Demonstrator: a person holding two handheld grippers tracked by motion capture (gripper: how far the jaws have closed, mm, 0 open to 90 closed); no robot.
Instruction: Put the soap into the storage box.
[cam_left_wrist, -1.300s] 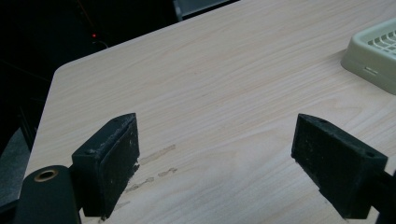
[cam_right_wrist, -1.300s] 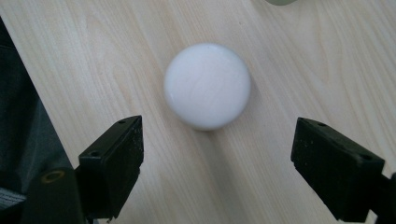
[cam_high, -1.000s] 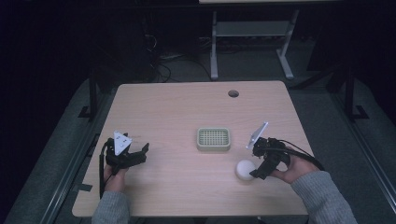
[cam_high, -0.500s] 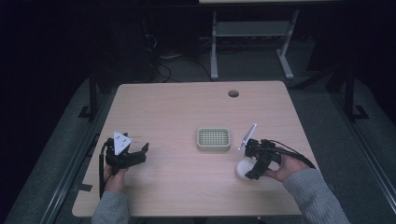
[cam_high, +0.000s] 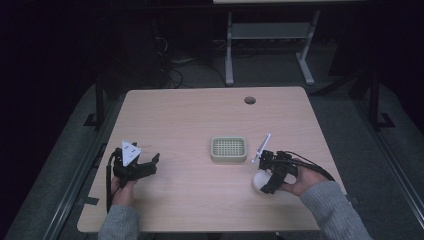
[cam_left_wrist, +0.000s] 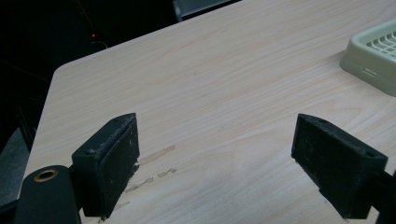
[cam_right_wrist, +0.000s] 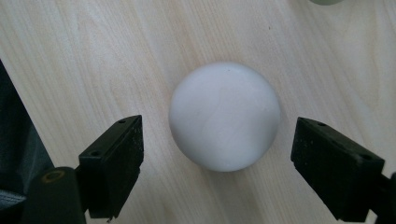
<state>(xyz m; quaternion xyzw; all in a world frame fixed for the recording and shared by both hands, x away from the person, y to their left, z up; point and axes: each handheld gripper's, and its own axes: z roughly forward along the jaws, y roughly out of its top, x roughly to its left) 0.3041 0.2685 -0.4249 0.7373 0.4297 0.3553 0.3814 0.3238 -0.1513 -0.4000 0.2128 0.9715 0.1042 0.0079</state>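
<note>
The right gripper (cam_right_wrist: 217, 163) is hanging over the ball (cam_right_wrist: 224, 115), jaws apart; closing off-centre may be rolling it away.

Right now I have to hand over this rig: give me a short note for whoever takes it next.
Right gripper: jaws open, either side of the white ball, not touching it; nothing held.
Left gripper: jaws open and empty, over bare table at the near left.
White ball sits on the table, near right of the pale green tray, which looks empty.
Done: right gripper lined up on the ball.
Left: close on the ball and lift it; the tray seems the likely destination.
</note>
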